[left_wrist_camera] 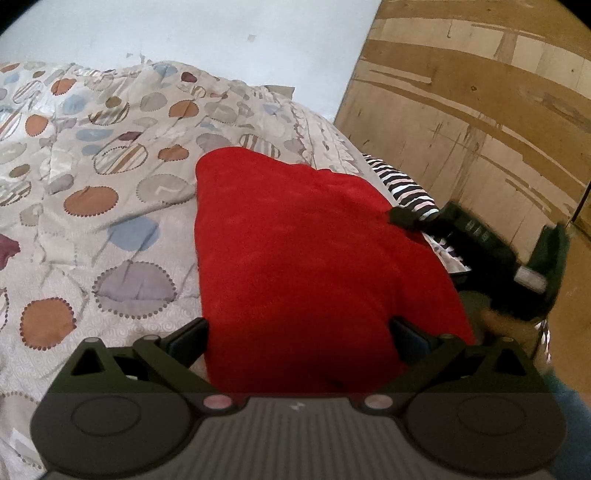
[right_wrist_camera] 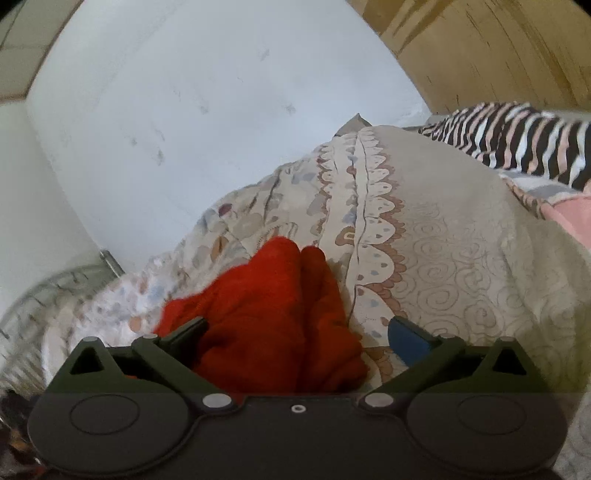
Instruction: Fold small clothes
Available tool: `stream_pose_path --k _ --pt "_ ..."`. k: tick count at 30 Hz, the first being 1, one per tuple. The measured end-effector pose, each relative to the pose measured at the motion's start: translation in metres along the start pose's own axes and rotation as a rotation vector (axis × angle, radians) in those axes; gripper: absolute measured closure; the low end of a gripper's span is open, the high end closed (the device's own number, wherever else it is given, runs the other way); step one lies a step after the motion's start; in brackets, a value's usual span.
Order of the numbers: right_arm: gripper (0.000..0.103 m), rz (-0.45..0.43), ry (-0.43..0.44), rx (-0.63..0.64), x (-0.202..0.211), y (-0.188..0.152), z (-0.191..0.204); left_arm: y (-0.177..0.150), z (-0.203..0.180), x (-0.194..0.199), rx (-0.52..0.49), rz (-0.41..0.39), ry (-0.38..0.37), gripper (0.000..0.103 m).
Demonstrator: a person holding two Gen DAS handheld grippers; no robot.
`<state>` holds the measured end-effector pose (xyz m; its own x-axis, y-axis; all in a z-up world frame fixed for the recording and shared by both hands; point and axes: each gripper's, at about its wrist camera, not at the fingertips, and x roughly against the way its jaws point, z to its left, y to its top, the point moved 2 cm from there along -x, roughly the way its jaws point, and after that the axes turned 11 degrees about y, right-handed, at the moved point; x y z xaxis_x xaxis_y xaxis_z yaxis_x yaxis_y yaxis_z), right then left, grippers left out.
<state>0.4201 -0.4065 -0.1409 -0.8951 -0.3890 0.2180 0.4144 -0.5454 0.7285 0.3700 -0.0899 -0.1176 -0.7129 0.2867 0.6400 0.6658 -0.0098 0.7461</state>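
Bedspread (left_wrist_camera: 92,206) with coloured circles covers the bed, and a white wall (left_wrist_camera: 184,33) stands behind it. On the bedspread lies the red cloth (left_wrist_camera: 314,258), spread wide. A striped black and white fabric (left_wrist_camera: 402,184) lies just beside its far right edge. The left gripper (left_wrist_camera: 299,339) has its jaws apart, the cloth between them. The right gripper (right_wrist_camera: 299,338) also stands wide apart, with the bunched cloth between its fingers but not clamped.

Left dark olive plastic two-finger gripper (left_wrist_camera: 299,338): ribbed grey top plate w/ small white mark, round pivot discs, pink-lit rivets. Right dark olive plastic gripper (right_wrist_camera: 299,338): blue finger pad (right_wrist_camera: 408,341), silver rivets.
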Motion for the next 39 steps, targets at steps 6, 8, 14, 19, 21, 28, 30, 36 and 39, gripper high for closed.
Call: stream_pose_path --k 6,8,14,19,21,28,30,36,39 --pt "0.001 0.001 -0.208 -0.05 0.012 0.031 0.011 -0.001 0.004 -0.002 0.015 0.004 -0.019 0.0" --pt "0.001 0.092 -0.271 0.034 0.005 0.03 0.018 -0.001 0.005 -0.002 0.017 0.004 -0.021 0.0" --pt "0.001 0.205 -0.384 0.447 0.023 -0.003 0.048 -0.001 0.009 -0.003 0.007 0.014 -0.039 0.0" --pt "0.001 0.249 -0.403 0.466 0.053 -0.014 0.041 -0.001 0.009 -0.005 0.015 0.011 -0.046 0.0" --pt "0.001 0.19 -0.356 0.413 0.059 -0.008 0.042 -0.001 0.009 -0.005 0.019 0.01 -0.043 0.0" --pt "0.002 0.069 -0.112 0.101 0.028 0.027 0.023 -0.001 0.008 -0.004 0.018 0.013 -0.037 0.0" --pt "0.005 0.101 -0.11 0.114 0.008 0.029 0.021 -0.001 0.008 -0.004 0.019 0.014 -0.039 0.0" --pt "0.057 0.178 -0.03 0.15 -0.037 0.037 0.017 -0.001 0.008 -0.004 0.018 0.011 -0.04 0.0" --pt "0.086 0.177 -0.008 0.201 -0.051 0.047 0.025 -0.001 0.009 -0.005 0.023 0.012 -0.039 0.0"
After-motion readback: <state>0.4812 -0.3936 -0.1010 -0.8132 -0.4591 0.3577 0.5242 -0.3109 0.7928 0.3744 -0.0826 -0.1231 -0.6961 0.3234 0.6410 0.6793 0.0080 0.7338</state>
